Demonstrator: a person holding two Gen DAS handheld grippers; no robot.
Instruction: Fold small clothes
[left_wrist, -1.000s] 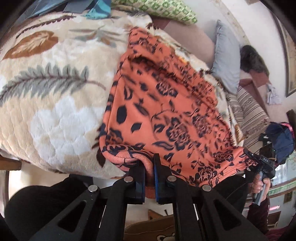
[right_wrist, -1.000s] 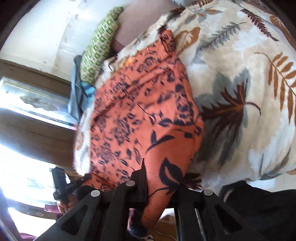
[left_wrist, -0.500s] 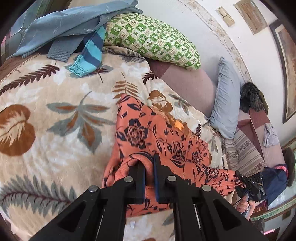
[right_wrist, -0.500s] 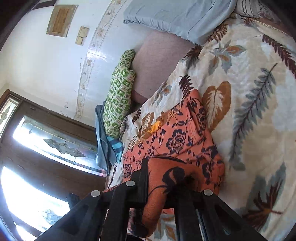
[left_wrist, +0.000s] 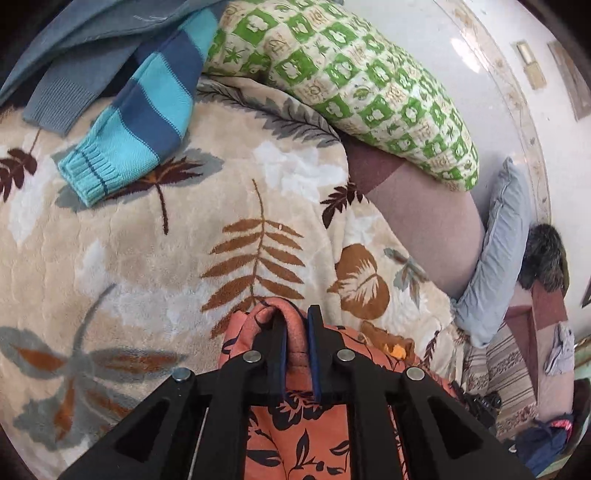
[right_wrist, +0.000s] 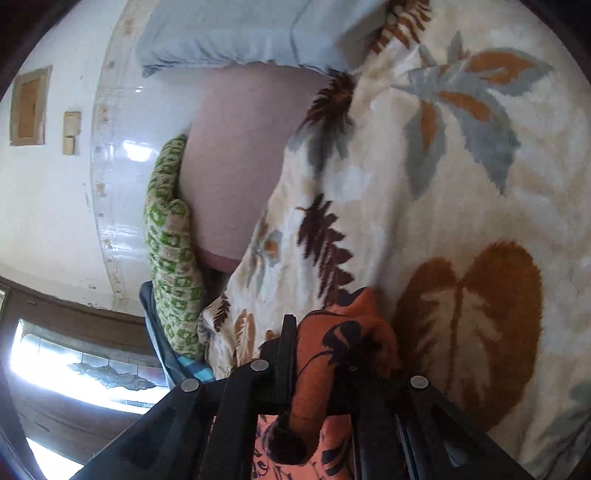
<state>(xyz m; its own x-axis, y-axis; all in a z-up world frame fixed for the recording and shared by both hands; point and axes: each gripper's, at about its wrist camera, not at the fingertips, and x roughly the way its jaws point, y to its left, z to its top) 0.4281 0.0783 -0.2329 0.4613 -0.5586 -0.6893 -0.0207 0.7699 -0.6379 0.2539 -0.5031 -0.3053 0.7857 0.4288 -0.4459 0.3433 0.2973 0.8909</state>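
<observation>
An orange garment with a dark floral print lies on a cream leaf-patterned blanket. My left gripper is shut on a bunched corner of it, low over the blanket. In the right wrist view my right gripper is shut on another bunched corner of the same orange garment, with the blanket just beyond. Most of the garment lies under and behind the grippers, hidden from view.
A blue striped sweater sleeve and grey-blue clothes lie at the blanket's far left. A green patterned pillow and a pale blue pillow lean on the mauve backrest. A window is at the left.
Both grippers have carried the held corners of the orange garment forward across the blanket toward the pillows. The garment's spread-out far part has passed under the grippers and out of view.
</observation>
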